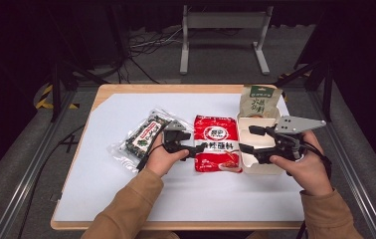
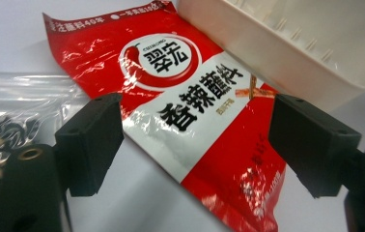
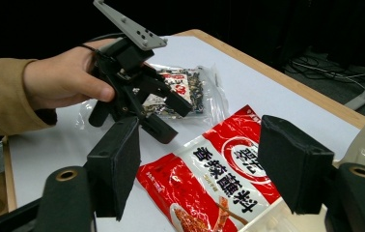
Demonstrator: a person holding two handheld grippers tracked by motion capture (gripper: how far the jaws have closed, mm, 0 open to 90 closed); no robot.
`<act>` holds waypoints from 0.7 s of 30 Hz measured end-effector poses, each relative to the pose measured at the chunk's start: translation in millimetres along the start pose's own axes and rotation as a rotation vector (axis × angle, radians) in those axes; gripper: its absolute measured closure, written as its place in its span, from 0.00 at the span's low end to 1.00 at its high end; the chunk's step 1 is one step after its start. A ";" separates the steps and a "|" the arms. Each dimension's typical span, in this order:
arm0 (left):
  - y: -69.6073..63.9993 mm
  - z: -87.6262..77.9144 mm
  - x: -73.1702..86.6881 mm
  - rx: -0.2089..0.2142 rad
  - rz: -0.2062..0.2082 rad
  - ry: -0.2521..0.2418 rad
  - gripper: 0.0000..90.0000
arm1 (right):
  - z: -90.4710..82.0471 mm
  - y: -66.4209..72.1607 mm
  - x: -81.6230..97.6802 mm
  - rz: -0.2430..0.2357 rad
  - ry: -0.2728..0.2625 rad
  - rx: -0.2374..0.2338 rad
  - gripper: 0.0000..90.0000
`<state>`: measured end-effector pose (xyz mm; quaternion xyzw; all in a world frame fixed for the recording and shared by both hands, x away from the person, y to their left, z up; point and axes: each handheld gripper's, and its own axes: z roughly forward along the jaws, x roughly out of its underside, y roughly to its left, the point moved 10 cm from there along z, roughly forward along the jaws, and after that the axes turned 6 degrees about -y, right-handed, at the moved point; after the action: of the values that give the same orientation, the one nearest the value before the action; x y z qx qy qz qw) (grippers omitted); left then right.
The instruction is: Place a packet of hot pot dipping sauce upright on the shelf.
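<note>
On the surface [image 1: 126, 199] seen from the high view, a red packet [image 1: 217, 143] lies flat near the middle, with a clear bag of dark snack [image 1: 143, 137] to its left and a cream tray [image 1: 256, 130] touching its right edge. A green pouch [image 1: 259, 101] stands at the tray's far end. The near half of the white sheet is bare, so there is plenty of room toward the person. The left gripper [image 1: 199, 147] reaches to the packet's left edge; the right gripper [image 1: 248, 140] hovers over the tray, jaws apart and empty.

In the left gripper view, the left gripper [image 2: 195, 145] stands wide, the red packet [image 2: 190, 111] lying between and beyond its jaws, the pads not pressing on it. The tray's wall [image 2: 277, 48] overlaps the packet's far corner.

In the right gripper view, the right gripper [image 3: 209, 169] is spread wide and holds nothing, the packet [image 3: 219, 179] below it. The left gripper [image 3: 171, 116] hangs just above the packet's edge, the clear bag [image 3: 190, 92] behind it.
</note>
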<state>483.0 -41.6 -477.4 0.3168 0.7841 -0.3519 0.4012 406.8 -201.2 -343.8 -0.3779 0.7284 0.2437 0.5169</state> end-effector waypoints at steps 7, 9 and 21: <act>5.7 17.0 4.8 -0.021 0.004 0.041 0.22 | -4.1 -1.8 2.7 0.008 0.000 0.006 0.36; 6.3 21.1 5.4 -0.016 -0.005 0.047 0.21 | -5.1 -2.2 4.4 0.010 0.003 0.009 0.36; 16.8 34.0 15.4 -0.053 -0.078 0.104 0.19 | -11.7 -3.6 10.6 0.017 0.008 0.024 0.35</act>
<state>502.6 -56.4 -510.1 0.2933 0.8245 -0.3295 0.3544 401.1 -215.2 -349.6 -0.3663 0.7365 0.2379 0.5166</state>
